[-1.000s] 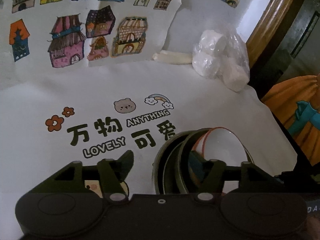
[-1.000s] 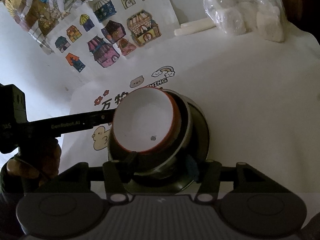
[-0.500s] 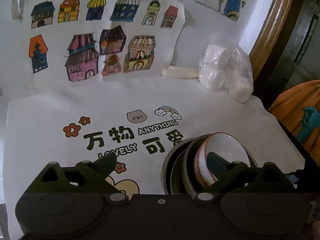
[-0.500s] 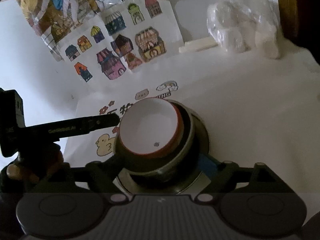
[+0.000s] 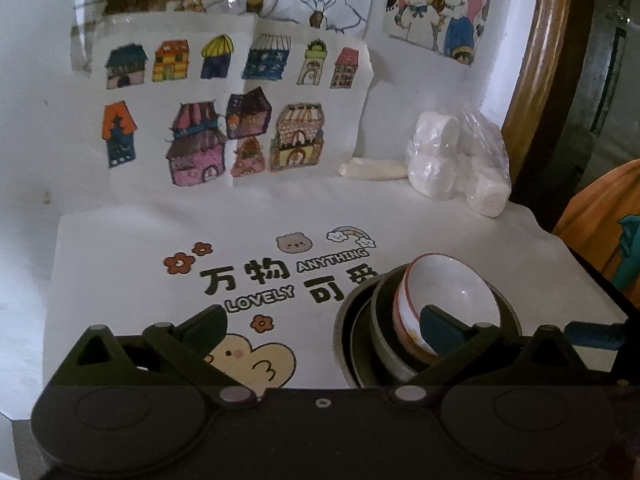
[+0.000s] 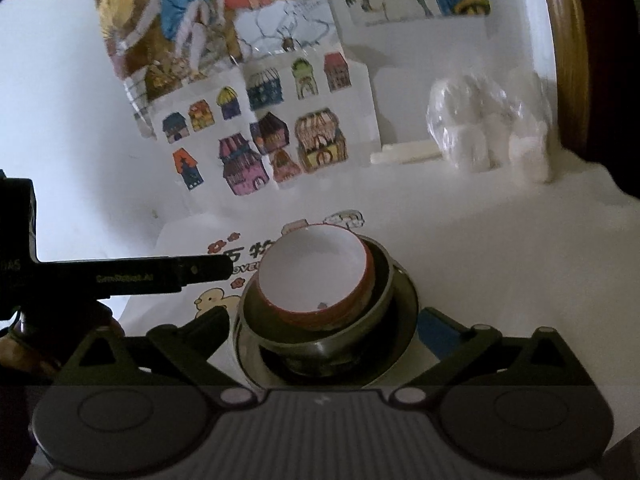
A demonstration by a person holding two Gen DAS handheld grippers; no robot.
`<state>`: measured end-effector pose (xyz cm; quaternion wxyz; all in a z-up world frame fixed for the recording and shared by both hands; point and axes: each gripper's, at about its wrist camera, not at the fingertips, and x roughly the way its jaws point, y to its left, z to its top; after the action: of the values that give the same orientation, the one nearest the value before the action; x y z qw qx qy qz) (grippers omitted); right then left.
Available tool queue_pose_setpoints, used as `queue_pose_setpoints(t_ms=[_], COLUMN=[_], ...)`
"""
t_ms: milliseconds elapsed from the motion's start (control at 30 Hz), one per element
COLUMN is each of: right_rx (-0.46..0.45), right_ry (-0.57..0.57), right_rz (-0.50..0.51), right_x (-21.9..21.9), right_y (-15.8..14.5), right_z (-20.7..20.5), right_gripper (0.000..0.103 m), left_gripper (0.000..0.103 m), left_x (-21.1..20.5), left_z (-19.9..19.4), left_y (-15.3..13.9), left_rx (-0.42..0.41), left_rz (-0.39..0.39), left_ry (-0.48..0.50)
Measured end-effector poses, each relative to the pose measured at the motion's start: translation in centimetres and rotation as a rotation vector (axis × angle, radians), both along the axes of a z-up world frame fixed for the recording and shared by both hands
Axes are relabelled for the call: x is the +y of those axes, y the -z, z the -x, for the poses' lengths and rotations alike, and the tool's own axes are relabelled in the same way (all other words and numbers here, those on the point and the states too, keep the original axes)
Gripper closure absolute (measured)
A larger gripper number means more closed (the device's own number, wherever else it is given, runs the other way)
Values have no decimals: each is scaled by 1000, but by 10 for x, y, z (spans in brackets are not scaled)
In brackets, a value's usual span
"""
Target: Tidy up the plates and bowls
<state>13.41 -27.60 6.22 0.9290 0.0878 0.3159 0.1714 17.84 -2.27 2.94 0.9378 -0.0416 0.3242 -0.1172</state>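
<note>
A white bowl with a red rim point(image 6: 316, 270) sits nested in a dark bowl point(image 6: 380, 300) on a dark plate point(image 6: 408, 312), near the right edge of the worktop point(image 5: 460, 220), on a printed mat point(image 5: 120, 248). The left tongs point(image 5: 320, 324) and the right tongs point(image 6: 324, 320) are both opening, gripping nothing; the stack lies between the right tongs' fingers

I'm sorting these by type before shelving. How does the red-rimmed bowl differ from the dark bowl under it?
The red-rimmed bowl is white inside; the dark bowl is dark green throughout. The red-rimmed bowl is narrower and sits nested inside the dark bowl, tilted, while the dark bowl rests in a dark plate. Both are round, open side up, and empty.
</note>
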Motion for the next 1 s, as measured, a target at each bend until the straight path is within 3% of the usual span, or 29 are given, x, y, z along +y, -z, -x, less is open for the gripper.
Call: queue_pose_setpoints(t_ms=[433,1000], right_rx=[-137,-248], right_ry=[76,107], right_rz=[29,72], right_x=[-2,10], right_y=[9,22], right_z=[52,118], right_gripper=[0,0], left_gripper=[1,1], left_x=[4,10], left_z=[61,141], left_y=[1,27], left_rx=[-165,-197], left_rz=[-29,-39], left_ry=[-47,-164])
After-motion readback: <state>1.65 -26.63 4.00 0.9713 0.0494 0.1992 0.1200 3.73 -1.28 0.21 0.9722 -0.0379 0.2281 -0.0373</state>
